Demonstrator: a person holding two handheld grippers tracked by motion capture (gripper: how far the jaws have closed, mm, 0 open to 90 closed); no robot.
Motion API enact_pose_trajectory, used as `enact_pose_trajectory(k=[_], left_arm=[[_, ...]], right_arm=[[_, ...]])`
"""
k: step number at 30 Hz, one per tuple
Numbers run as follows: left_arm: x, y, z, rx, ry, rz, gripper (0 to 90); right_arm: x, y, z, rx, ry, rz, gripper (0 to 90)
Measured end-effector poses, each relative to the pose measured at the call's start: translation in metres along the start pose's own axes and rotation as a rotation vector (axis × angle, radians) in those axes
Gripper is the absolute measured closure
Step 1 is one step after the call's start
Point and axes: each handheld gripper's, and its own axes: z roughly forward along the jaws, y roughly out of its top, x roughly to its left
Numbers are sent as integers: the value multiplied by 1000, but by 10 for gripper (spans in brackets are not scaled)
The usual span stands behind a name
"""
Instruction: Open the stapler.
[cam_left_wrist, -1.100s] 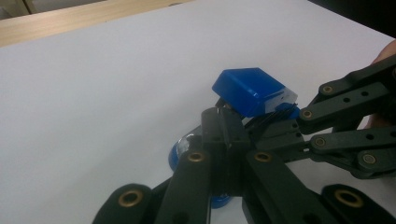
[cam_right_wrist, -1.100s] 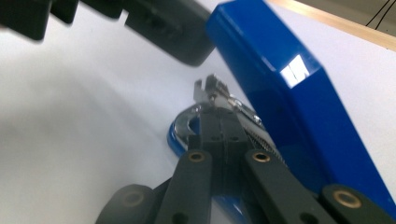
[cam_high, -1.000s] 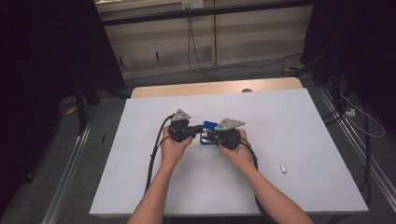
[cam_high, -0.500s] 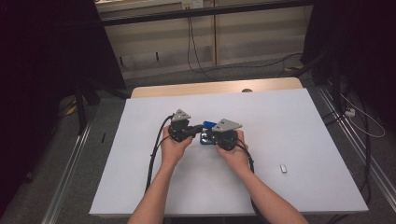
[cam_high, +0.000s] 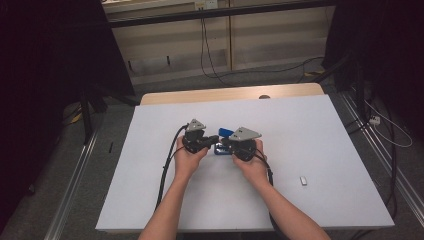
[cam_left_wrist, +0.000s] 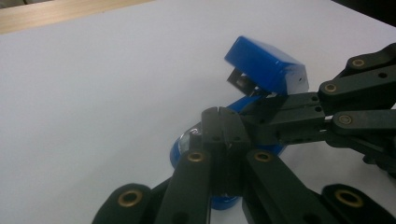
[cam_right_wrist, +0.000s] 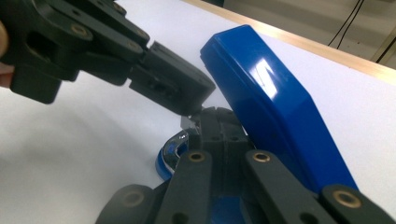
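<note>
White table (cam_high: 310, 130) bears an unlabelled blue stapler (cam_right_wrist: 275, 102), flipped open.

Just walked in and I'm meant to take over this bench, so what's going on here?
A person at a white table holds a tool in each hand and is working on a blue stapler in the middle of it. The stapler's top is swung up and open. The left tool and the right tool meet at the stapler from either side, both with jaws shut, their tips down in the opened inside. What they grip there is hard to make out. A small white object lies apart, on the person's right.
</note>
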Motion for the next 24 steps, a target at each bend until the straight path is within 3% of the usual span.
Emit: enact_pose_trajectory(k=[4, 17, 24], left_arm=[[1, 0, 1, -1, -3, -6, 900], [-2, 1, 3, 10, 8, 39, 900], [-1, -3, 5, 19, 13, 50, 900]], right_arm=[[0, 1, -1, -1, -5, 2, 900], [-1, 5, -3, -18, -42, 1, 900], [0, 12, -5, -18, -73, -25, 900]])
